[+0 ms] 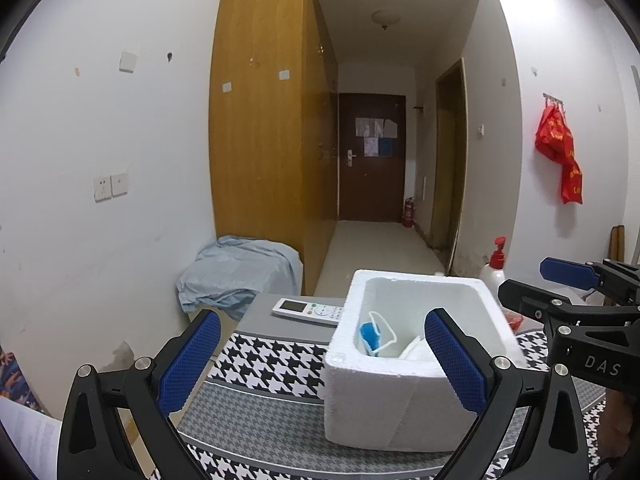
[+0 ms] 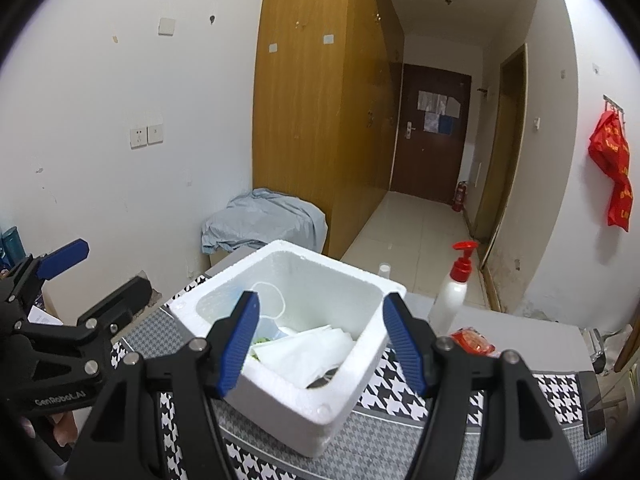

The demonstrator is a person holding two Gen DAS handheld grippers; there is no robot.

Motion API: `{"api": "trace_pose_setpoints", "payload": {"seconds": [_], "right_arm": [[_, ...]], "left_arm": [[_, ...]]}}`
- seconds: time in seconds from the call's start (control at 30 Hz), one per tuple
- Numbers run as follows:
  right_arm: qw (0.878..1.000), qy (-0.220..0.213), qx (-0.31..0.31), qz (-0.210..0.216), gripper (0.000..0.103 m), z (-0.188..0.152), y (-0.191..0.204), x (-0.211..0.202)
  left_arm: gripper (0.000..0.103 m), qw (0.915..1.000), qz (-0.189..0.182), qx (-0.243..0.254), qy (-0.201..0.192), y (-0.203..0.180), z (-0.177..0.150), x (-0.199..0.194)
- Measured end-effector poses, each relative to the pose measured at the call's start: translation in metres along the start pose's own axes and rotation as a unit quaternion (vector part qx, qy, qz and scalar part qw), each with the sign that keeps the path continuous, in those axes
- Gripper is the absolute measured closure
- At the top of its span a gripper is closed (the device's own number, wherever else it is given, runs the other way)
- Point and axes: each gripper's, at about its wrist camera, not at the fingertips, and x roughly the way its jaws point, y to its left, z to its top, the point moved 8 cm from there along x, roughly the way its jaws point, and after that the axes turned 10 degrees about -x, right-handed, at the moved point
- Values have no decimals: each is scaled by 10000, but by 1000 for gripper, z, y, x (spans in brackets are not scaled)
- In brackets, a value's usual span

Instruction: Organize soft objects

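right gripper (image 2: pixel 320 340) fingers apart, nothing between, above the foam box (image 2: pixel 344 392). left gripper (image 1: pixel 322 360) fingers apart too, empty. face masks (image 1: pixel 374 336) and white tissue (image 2: pixel 316 352) inside already. could bump the light box, tipping it off the checked cloth (image 2: pixel 396 392). red-capped pump bottle (image 2: pixel 454 292) close by, easy to knock over.

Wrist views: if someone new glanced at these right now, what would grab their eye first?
The white foam box on the houndstooth cloth, centre, with a blue face mask and white soft items inside. Both open grippers, left gripper and right gripper, frame it with nothing between their jaws. A red bag hangs on the right wall.
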Motion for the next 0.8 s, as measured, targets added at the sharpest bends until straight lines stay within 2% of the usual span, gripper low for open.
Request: {"api": "trace_pose_setpoints", "payload": {"seconds": [0.2, 0.33, 0.5, 0.63, 0.8], "right_arm": [[9997, -172, 107, -110, 34, -4, -4, -27], [9986, -457, 209, -185, 19, -8, -8, -53], [9970, -648, 269, -337, 17, -13, -15, -81], [9949, -798, 386, -490, 9, -22, -25, -106], [9915, -975, 385, -774, 7, -36, -37, -136]], "left_arm": [[1, 9998, -137, 46, -113, -12, 2, -23], [1, 9994, -279, 75, -198, -23, 2, -42], [1, 9985, -457, 110, -266, -39, 1, -61], [1, 9975, -603, 88, -358, -51, 1, -78], [1, 9962, -701, 106, -501, -68, -3, -102]]}}
